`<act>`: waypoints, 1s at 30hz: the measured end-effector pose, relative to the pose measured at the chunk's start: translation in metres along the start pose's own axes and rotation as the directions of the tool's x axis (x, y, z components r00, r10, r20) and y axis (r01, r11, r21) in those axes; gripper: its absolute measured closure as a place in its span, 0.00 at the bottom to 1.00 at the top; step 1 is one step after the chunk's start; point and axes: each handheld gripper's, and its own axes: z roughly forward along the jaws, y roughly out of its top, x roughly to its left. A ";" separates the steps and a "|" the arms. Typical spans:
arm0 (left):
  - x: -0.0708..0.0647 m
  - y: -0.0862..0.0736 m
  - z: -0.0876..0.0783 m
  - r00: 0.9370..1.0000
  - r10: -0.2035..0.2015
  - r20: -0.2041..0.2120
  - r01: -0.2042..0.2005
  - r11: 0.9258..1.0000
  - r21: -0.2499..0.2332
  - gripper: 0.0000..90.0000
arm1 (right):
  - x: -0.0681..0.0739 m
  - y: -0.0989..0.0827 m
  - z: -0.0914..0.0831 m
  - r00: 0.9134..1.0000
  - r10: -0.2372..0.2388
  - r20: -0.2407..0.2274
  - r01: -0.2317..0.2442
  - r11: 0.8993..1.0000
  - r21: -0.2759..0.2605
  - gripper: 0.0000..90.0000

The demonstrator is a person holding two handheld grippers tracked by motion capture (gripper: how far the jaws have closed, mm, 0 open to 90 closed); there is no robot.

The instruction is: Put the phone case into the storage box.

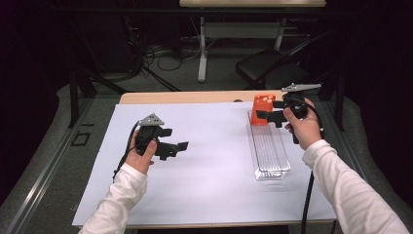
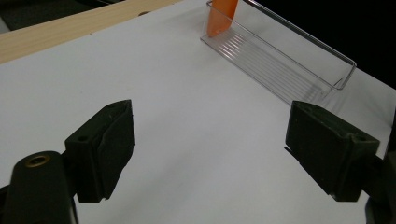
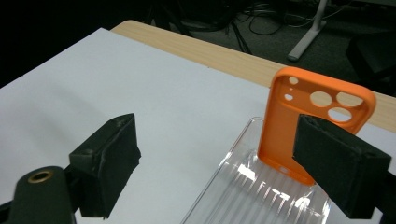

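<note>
An orange phone case (image 1: 263, 108) (image 3: 306, 119) stands upright at the far end of a clear plastic tray (image 1: 269, 152) (image 3: 261, 196), camera cutouts at the top. My right gripper (image 1: 269, 118) (image 3: 219, 154) is open beside the case; its right pad (image 3: 338, 163) sits in front of the case's lower corner, and nothing lies between the jaws. My left gripper (image 1: 176, 139) (image 2: 210, 135) hovers open over the white sheet (image 1: 209, 165), well to the left of the tray (image 2: 285, 63). The case's bottom edge (image 2: 222, 16) rests in the tray's far end.
The white sheet (image 2: 187, 84) covers most of a wooden table (image 1: 185, 97), with bare wood along the far edge (image 3: 219, 53). Behind the table stand a black chair (image 1: 272, 66) and a desk leg (image 1: 202, 53) among floor cables. Both cables trail back off the front edge.
</note>
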 end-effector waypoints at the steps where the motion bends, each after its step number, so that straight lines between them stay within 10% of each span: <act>1: 0.000 0.000 -0.001 1.000 0.003 0.000 -0.003 1.000 0.001 0.18 | 0.002 -0.001 0.000 1.000 -0.005 -0.003 0.005 1.000 -0.001 0.15; 30: -0.027 -0.018 -0.011 0.996 0.087 0.036 -0.088 0.996 0.019 0.18 | 0.074 -0.045 -0.010 0.985 -0.147 -0.086 0.149 0.989 0.008 0.14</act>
